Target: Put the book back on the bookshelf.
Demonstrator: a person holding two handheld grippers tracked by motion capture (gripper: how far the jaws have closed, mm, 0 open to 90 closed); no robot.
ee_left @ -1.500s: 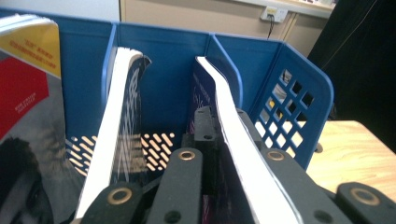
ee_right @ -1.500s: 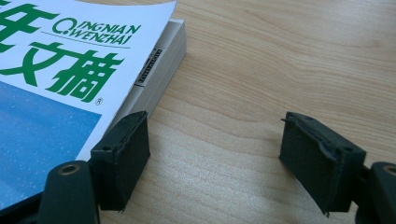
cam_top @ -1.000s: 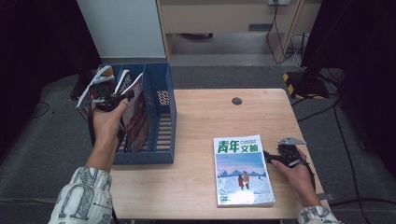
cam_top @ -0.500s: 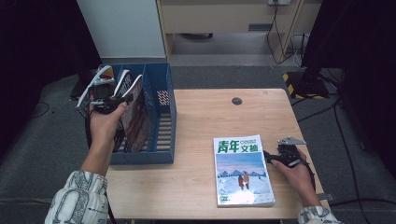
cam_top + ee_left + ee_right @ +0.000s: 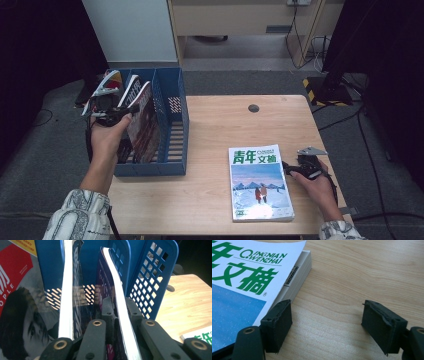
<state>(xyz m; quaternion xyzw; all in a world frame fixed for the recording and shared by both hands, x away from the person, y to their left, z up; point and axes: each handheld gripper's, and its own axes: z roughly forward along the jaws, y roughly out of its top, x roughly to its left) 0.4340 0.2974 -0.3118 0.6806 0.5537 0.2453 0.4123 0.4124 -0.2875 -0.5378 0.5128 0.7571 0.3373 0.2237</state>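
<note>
- Left hand-held gripper (image 5: 117, 315), left of the high view: jaws clamped on the edge of a dark magazine (image 5: 113, 285) standing in the blue file rack (image 5: 172, 125).
- Right hand-held gripper (image 5: 327, 325), lower right: jaws apart, nothing held, one pad just beside the green-titled magazine (image 5: 260, 182) lying flat on the bench (image 5: 225, 120).

A grommet hole (image 5: 254, 108) marks the wooden table (image 5: 220, 200).

Fingers (image 5: 276, 323) apart on table (image 5: 352, 277); left one touching magazine stack (image 5: 244, 287).
</note>
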